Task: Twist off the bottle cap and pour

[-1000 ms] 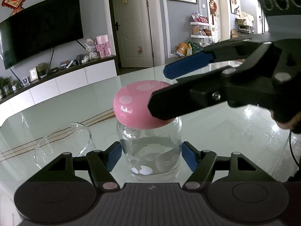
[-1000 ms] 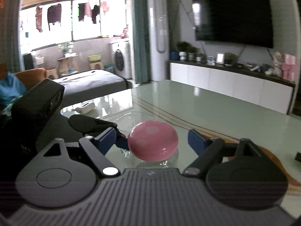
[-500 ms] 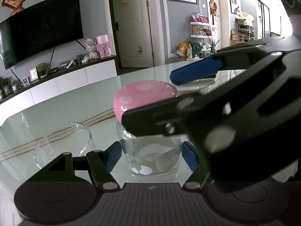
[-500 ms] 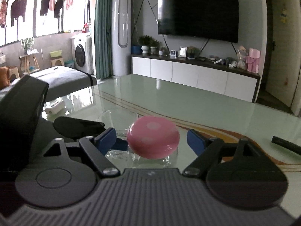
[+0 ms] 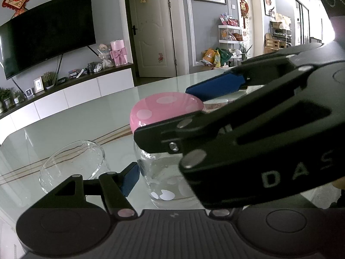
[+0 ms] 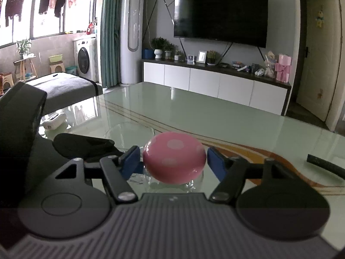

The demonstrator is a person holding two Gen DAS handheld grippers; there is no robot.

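1. Right claw (image 6: 173, 161): jaws have just been closing, blue pads now pinching the pink spotted cap (image 6: 174, 159) from both sides; the left pad touches the cap, the right pad sits right at its edge.
2. Left claw (image 5: 166, 177): pressed against the clear bottle (image 5: 166, 179) body low down; its left blue pad (image 5: 129, 180) touches the glass, the right one is hidden behind the right claw's black frame.
3. Bottle stands upright on the bench (image 6: 215, 112), near edge, cap on top; white spots on the glass.
4. Empty clear glass (image 5: 72, 168) just left of the bottle in the left wrist view, upright, apart from it.
5. Dark tube-like item (image 6: 325, 168) lies on the bench at far right in the right wrist view.
6. Far: TV (image 6: 221, 17), white cabinet (image 6: 215, 84).
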